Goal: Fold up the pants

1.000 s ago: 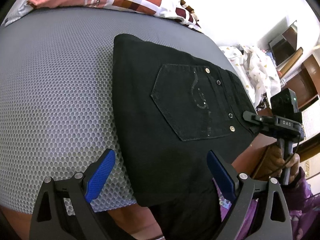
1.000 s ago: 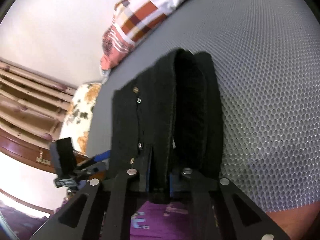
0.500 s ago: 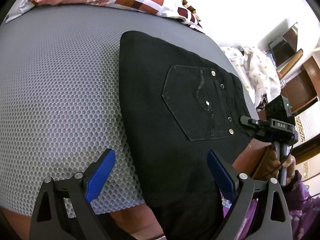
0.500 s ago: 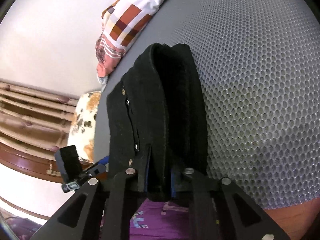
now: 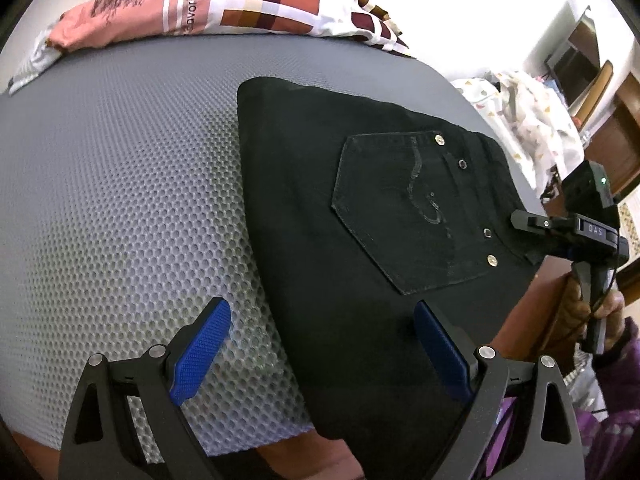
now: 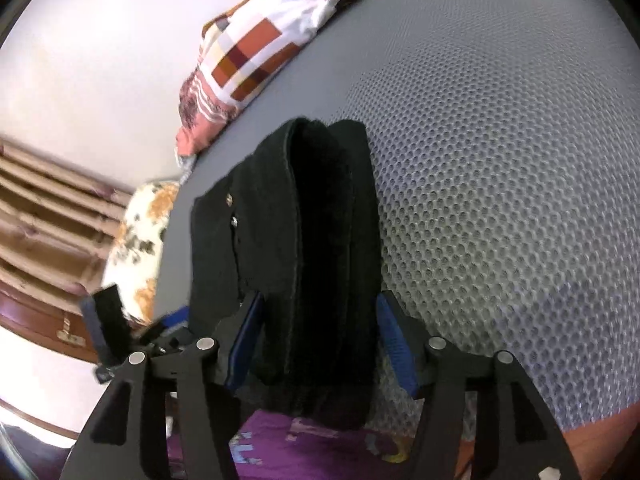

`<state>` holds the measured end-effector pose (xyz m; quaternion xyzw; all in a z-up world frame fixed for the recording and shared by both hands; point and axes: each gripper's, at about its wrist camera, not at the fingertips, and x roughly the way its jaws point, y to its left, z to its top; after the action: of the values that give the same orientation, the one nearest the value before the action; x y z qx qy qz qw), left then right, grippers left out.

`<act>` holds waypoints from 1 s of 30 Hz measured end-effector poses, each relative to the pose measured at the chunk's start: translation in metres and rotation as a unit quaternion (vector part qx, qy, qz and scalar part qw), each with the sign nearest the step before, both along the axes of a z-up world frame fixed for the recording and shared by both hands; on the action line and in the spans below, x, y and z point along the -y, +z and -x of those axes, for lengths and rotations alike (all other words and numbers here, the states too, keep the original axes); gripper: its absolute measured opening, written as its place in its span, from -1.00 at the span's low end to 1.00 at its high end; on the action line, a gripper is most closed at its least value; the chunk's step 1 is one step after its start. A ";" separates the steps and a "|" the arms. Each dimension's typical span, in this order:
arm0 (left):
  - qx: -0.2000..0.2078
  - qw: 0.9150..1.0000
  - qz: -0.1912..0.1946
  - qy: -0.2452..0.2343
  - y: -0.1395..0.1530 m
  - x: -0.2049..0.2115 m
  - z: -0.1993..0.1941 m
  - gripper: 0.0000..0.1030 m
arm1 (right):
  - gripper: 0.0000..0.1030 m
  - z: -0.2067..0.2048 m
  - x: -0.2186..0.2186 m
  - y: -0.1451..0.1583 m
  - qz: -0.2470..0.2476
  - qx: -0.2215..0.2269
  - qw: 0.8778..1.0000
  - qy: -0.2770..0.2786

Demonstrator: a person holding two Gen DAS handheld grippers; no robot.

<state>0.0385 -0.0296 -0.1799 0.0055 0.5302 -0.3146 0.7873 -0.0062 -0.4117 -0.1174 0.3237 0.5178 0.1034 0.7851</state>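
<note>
Grey honeycomb-mesh bed surface (image 5: 120, 184) fills both views, with a patchwork pink/white/maroon pillow (image 5: 224, 4) at its far edge against a white wall. Off the bed's right side in the left wrist view: a heap of white patterned cloth (image 5: 532, 128) and dark wooden furniture (image 5: 616, 148). Black pants (image 5: 360, 240) lie folded into a compact stack near the bed's near edge, back pocket (image 5: 416, 216) facing up with metal rivets at its corners; the stack's near end hangs slightly over the bed edge. Left gripper (image 5: 320, 356) hovers above the near-left corner of the stack, fingers spread wide: left blue pad (image 5: 200, 352) over bare mesh, right one over the black fabric, nothing pinched between them. Right gripper (image 6: 316, 344) sits at the waistband end of the stack, seen end-on in the right wrist view as several layered folds. Its fingers are opening; the folded edge of the pants sits between the blue pads (image 6: 394, 344), with a gap visible on the right pad side, so the fabric looks released rather than clamped. From the left wrist view the right gripper is at the pants' right edge, with a hand (image 5: 592, 312) in a purple sleeve on its handle. Purple clothing of the person shows below the bed edge in the right wrist view.
</note>
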 end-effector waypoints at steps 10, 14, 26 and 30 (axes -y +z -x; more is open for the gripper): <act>0.046 0.998 -0.051 -0.014 -0.004 0.024 -0.005 0.80 | 0.17 -0.009 -0.012 0.001 0.039 0.024 0.998 0.035; 0.065 0.996 -0.063 -0.021 -0.005 0.033 -0.007 0.84 | 0.18 -0.011 -0.012 0.000 0.032 0.035 0.998 0.041; 0.068 0.995 -0.065 -0.033 -0.014 0.046 -0.019 0.90 | 0.20 -0.012 0.003 -0.008 -0.030 0.049 0.997 0.048; 0.068 0.995 -0.064 -0.039 -0.014 0.046 -0.019 0.90 | 0.20 -0.017 0.009 -0.010 -0.048 0.036 0.996 0.061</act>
<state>0.0577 -0.0758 -0.1938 0.0980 0.4934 -0.3096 0.8069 0.0113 -0.4206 -0.1270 0.3254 0.5027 0.1874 0.7786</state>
